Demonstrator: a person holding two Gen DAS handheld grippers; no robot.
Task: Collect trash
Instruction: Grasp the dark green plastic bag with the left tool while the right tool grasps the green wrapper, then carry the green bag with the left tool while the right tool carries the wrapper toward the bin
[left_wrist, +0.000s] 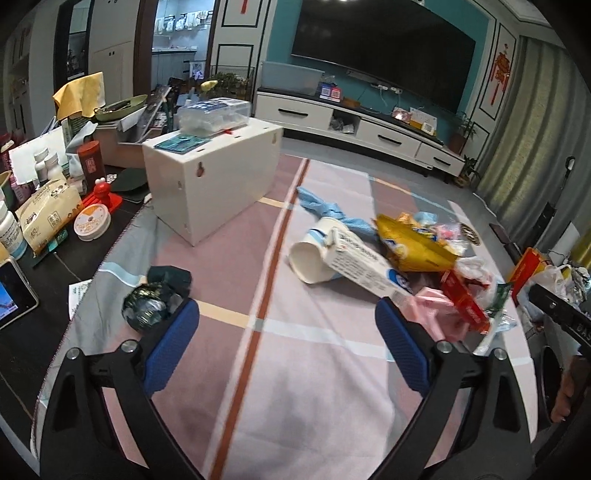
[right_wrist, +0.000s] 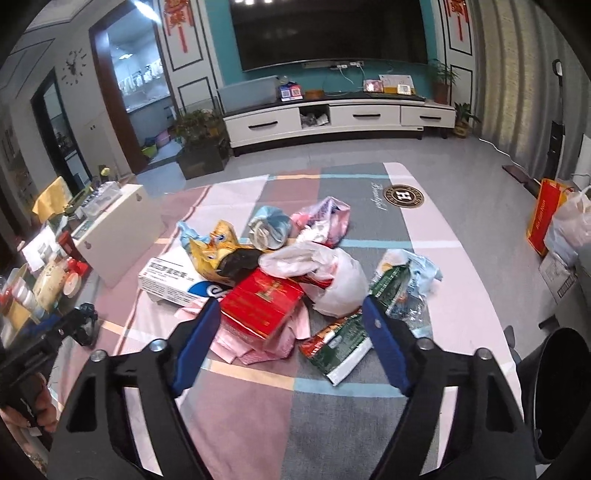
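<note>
A heap of trash lies on the chequered tablecloth. In the left wrist view it holds a white paper cup, a white-and-blue carton, a yellow snack bag and a red box. My left gripper is open over bare cloth, short of the heap. A dark crumpled wrapper lies just outside its left finger. My right gripper is open, with the red box lying between its fingers. A white plastic bag and a green wrapper lie by its right finger.
A white box stands on the cloth at the back left. Bottles, a tissue pack and a tablet crowd the dark table to the left. A black bin stands at the right edge, with bags behind it.
</note>
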